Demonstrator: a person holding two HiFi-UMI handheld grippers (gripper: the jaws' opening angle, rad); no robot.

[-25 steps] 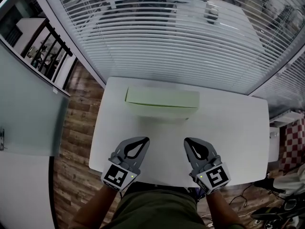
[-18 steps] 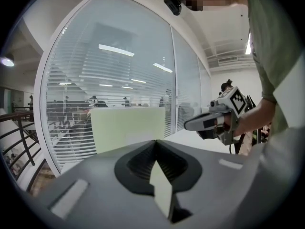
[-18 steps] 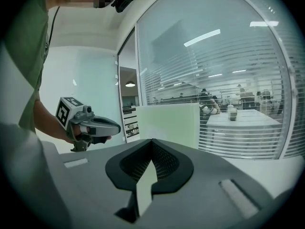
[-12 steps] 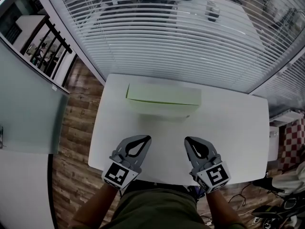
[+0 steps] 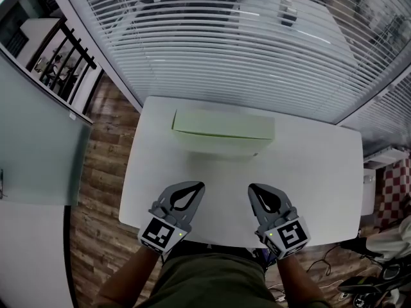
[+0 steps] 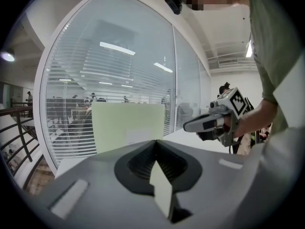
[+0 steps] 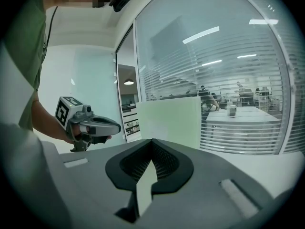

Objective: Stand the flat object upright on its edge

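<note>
The pale green panel (image 5: 223,127) stands upright on its long edge at the far side of the white table (image 5: 314,172), its broad face turned toward the person. It lies well ahead of both sets of fingers and touches neither. From the head view it sits roughly centred beyond the gap between the two grippers, a little more in front of the left one.

The left gripper (image 5: 198,186) hovers over the near part of the table with its jaws closed tip to tip and nothing between them. Its own view shows the two dark pads meeting at a point, with the panel (image 6: 128,125) upright beyond them.

The right gripper (image 5: 252,188) is held just beside the left, a short gap apart, at about the same distance from the panel. Its jaws are likewise pressed together and empty. In its own view the panel (image 7: 169,120) rises straight ahead, past the closed tips.

Slatted blinds (image 5: 225,43) stand behind the table's far edge.
</note>
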